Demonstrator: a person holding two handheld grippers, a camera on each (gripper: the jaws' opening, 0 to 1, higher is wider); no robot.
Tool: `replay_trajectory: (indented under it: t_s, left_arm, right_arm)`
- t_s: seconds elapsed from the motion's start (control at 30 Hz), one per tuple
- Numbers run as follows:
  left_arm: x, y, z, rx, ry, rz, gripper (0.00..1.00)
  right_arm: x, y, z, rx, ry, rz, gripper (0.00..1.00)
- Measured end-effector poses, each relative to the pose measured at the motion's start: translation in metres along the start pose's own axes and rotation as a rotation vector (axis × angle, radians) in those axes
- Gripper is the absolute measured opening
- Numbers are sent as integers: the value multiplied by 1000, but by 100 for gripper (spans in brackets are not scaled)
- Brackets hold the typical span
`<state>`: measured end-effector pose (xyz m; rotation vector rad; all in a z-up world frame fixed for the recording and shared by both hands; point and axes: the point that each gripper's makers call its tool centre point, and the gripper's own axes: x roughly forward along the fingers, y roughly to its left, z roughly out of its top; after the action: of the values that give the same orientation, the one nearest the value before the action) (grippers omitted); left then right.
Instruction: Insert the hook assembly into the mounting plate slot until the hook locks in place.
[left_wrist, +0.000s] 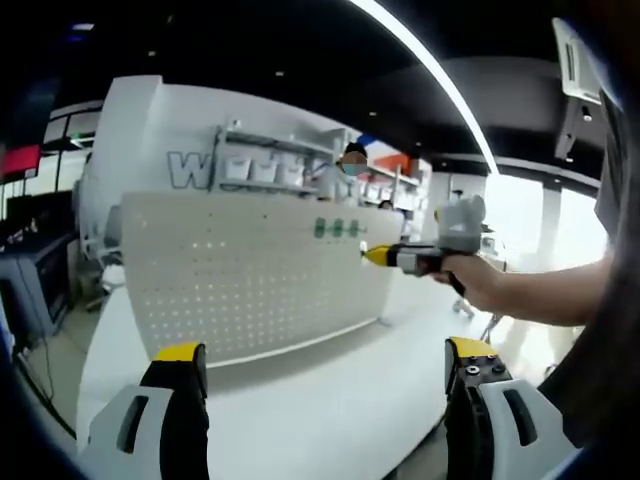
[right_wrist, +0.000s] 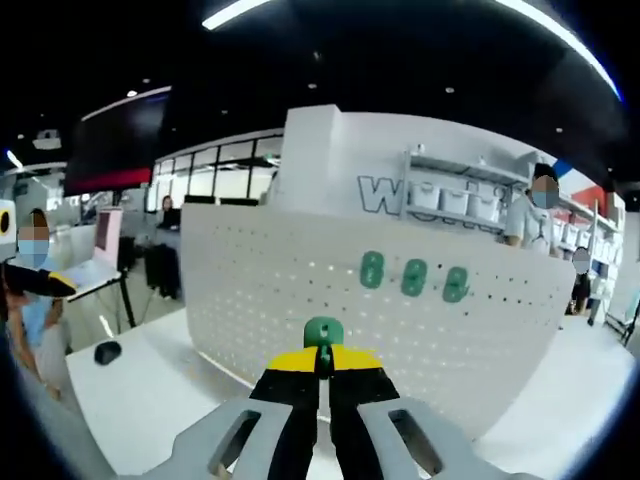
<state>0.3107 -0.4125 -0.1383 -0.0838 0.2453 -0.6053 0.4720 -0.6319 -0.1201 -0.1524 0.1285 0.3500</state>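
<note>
Green plastic hook (right_wrist: 323, 333) sits pinched in the closed right gripper (right_wrist: 322, 368), short of the pegboard (right_wrist: 300, 300). Looks light and stiff; grip its base. Left gripper (left_wrist: 325, 368) is wide open, empty.

Matt white perforated panel (right_wrist: 300, 290), smooth glossy green plastic hook (right_wrist: 323, 334), matt white tabletop (left_wrist: 330, 390).

Green hook (right_wrist: 323, 333) pinched in jaws; three green hooks (right_wrist: 413, 276) on upright white pegboard (right_wrist: 300, 290).
</note>
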Motion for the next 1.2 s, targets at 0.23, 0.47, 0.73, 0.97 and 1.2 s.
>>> replay_trajectory:
  t_s: [0.23,0.47,0.73,0.97,1.2]
  left_arm:
    - [5,7,0,-12,6,3,100]
    - [7,15,-2,-12,17,17,100]
    - [8,22,-2,-2,33,28,100]
    - [11,27,0,2,41,40,100]
    - [13,29,0,-4,41,48,100]
  right_arm:
    - [6,-46,-2,5,-4,-90,0]
    - [16,-76,0,-6,-14,-146,0]
    - [29,-100,2,3,-29,-180,0]
    - [40,-124,2,16,-41,-219,0]
    - [45,-142,8,17,-58,-240,0]
